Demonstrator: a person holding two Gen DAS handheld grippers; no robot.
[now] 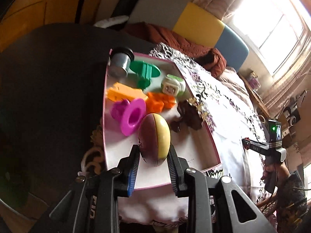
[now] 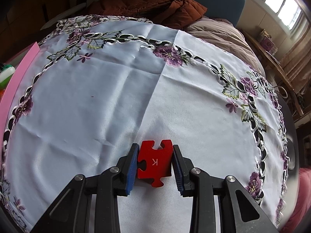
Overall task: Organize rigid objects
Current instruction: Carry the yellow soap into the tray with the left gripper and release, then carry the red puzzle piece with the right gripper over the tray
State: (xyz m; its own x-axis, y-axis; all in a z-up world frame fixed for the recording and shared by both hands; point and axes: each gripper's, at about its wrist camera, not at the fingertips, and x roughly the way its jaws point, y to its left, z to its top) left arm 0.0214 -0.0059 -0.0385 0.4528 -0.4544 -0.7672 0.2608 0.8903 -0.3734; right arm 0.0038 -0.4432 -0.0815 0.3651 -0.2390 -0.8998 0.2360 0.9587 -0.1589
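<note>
Meanwhile left hand-held gripper (image 1: 153, 155) clamps egg (image 1: 154, 138) over toy-filled tray (image 1: 211, 141); right hand-held gripper (image 2: 154, 160) pinches puzzle piece (image 2: 154, 163).

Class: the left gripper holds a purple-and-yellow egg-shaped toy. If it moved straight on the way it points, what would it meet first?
Probably the pink funnel-shaped toy in the pink tray, just beyond the egg-shaped toy held by the left gripper; depth is uncertain.

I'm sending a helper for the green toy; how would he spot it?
Look in the pink-rimmed tray on the tablecloth. At its far end, right of the silver cup, lies the green toy, the only all-green piece.
</note>
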